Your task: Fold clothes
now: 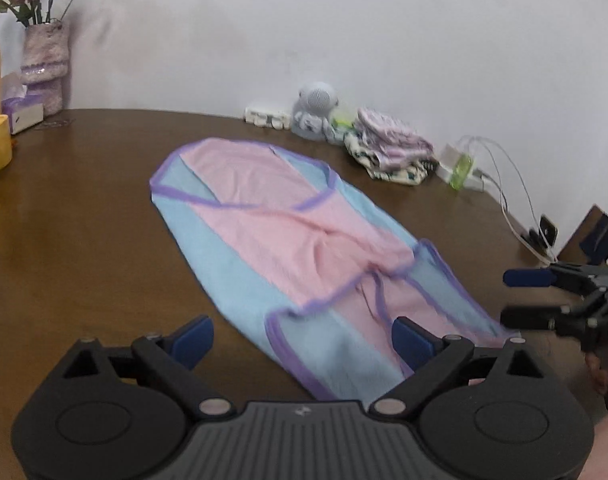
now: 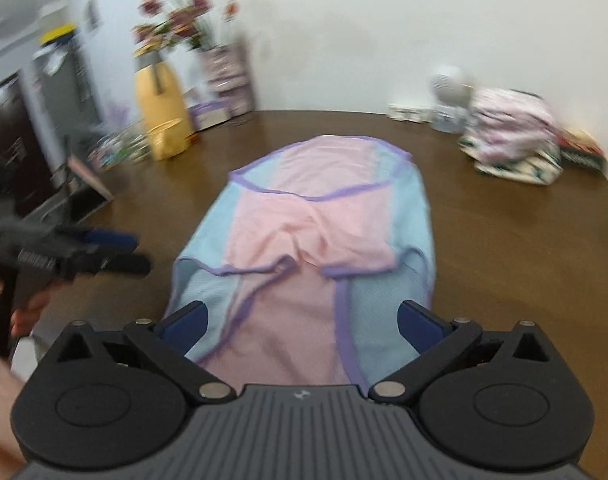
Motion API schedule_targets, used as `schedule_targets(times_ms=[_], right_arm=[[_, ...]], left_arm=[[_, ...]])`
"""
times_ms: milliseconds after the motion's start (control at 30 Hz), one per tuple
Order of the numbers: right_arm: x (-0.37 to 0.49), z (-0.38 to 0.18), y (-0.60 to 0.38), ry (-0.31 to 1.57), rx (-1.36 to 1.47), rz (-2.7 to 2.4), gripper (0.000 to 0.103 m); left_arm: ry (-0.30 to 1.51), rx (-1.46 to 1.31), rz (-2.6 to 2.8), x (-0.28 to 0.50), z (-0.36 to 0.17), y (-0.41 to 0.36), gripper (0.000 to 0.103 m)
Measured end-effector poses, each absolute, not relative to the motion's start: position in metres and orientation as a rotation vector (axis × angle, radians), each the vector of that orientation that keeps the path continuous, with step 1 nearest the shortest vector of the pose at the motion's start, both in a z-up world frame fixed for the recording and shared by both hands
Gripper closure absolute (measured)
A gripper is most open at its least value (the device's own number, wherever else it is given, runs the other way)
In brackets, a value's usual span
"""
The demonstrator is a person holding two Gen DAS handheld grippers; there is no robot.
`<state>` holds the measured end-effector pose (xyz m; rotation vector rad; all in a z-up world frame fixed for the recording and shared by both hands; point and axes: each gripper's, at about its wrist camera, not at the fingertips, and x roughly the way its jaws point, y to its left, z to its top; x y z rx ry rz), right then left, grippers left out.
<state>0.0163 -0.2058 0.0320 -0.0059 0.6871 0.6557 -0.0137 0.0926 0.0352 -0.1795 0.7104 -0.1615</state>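
Observation:
A pink and light blue garment [image 1: 287, 232] with purple trim lies flat on the brown table [image 1: 83, 208], its sides folded inward. In the right wrist view the garment [image 2: 312, 220] runs away from the camera. My left gripper [image 1: 301, 338] is open just above the garment's near end, nothing between its fingers. My right gripper [image 2: 304, 320] is also open and empty over the near hem. Each shows in the other's view: the right gripper [image 1: 530, 296] hovers off the garment's right corner, the left gripper [image 2: 123, 252] off its left side, held by a hand.
A pile of folded clothes [image 1: 392, 152] sits at the back right beside a grey-blue soft toy [image 1: 316, 112]. A charger with white cables [image 1: 464, 168] lies near the right table edge. A vase of flowers [image 1: 45, 68] and a yellow jug [image 2: 161, 108] stand at the back left.

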Motion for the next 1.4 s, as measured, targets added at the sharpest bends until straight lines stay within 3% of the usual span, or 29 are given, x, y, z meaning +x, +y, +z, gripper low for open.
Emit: schedule_targets(times_ms=[233,300,400,633,733,800,900,1400], right_arm=[[-0.016,0.029,-0.199,0.693,0.012,0.727,0.004],[-0.028,0.034,-0.186,0.708,-0.017,0.792,0.027],[-0.04,0.034,-0.162,0.77,-0.077,0.883,0.051],[-0.051,0.024,-0.109,0.89,-0.25,0.877,0.053],[-0.049,0.021,-0.094,0.907,-0.272,0.843,0.058],[-0.046,0.017,-0.087,0.926,-0.284,0.814,0.067],[-0.042,0.012,-0.08,0.945,-0.297,0.768,0.07],[-0.029,0.004,-0.068,0.96,-0.296,0.639,0.075]], left_arm=[[0.702,-0.222,-0.124,-0.041,0.034,0.097,0.009],[0.696,-0.243,-0.096,-0.045,0.036,0.106,0.009],[0.708,-0.261,-0.069,-0.043,0.04,0.122,0.011],[0.776,-0.207,-0.02,0.001,0.046,0.155,0.035],[0.834,-0.227,-0.033,0.037,0.043,0.168,0.053],[0.875,-0.224,-0.032,0.064,0.04,0.175,0.061],[0.918,-0.191,-0.022,0.1,0.035,0.182,0.072],[0.976,-0.026,-0.069,0.209,0.021,0.198,0.082]])
